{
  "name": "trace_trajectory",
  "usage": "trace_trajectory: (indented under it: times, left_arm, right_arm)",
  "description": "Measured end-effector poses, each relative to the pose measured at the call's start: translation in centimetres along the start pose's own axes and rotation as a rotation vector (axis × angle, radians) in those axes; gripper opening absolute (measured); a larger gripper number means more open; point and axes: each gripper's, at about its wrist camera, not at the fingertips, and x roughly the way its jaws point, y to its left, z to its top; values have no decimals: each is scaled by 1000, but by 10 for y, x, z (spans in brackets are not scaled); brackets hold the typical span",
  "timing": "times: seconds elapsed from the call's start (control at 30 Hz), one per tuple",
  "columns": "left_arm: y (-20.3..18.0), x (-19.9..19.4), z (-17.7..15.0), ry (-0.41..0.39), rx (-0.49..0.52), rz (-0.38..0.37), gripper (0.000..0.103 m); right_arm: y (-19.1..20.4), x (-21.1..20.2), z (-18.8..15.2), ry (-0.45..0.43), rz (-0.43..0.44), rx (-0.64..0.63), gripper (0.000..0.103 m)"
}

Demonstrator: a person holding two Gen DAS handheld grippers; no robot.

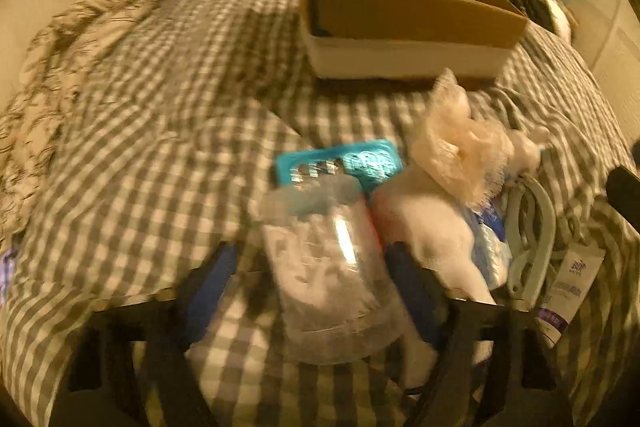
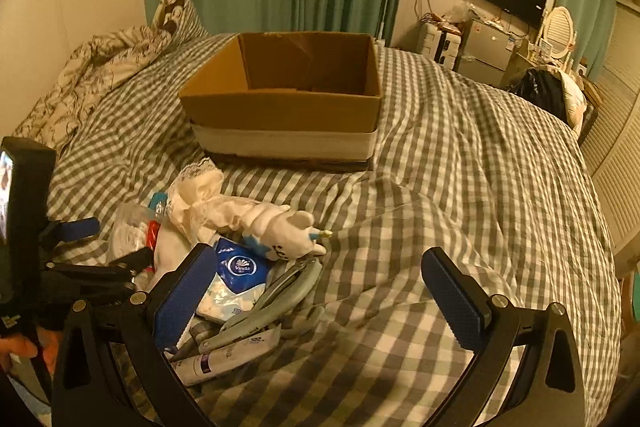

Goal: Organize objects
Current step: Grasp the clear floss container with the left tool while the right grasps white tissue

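Left wrist view: my left gripper has its blue-padded fingers apart around a clear crinkly plastic bag on the gingham bed; contact is too blurred to tell. A teal packet lies beyond, a cardboard box far.

Right wrist view: my right gripper is spread wide, empty. Left lies a blue Vinda tissue pack, grey clips and a white tube.

Bare bedspread right of clutter
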Motion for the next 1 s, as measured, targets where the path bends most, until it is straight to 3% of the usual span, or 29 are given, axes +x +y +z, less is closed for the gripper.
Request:
trace_trajectory:
  times: [0.2,0.33,0.43,0.5,0.57,0.7,0.8,1.0]
  left_arm:
    - [14,-15,7,-16,-46,-49,65]
    - [35,-36,21,-81,-54,21,64]
    - [50,-40,28,-93,-65,63,64]
    - [57,-38,29,-87,-71,79,64]
    - [62,-35,28,-74,-86,69,63]
    - [63,-34,28,-66,-87,55,62]
    - [58,-43,32,-87,-83,28,59]
    - [36,-79,70,-180,-36,-47,58]
  right_arm:
    - [23,10,13,10,57,-54,101]
    - [43,29,25,34,118,-86,98]
    - [62,55,32,90,150,-121,89]
    - [72,73,32,137,166,-143,67]
    - [77,84,28,169,168,-158,54]
    - [71,73,29,139,176,-139,19]
    - [60,48,37,74,191,-111,12]
    - [25,-11,79,-83,200,-60,10]
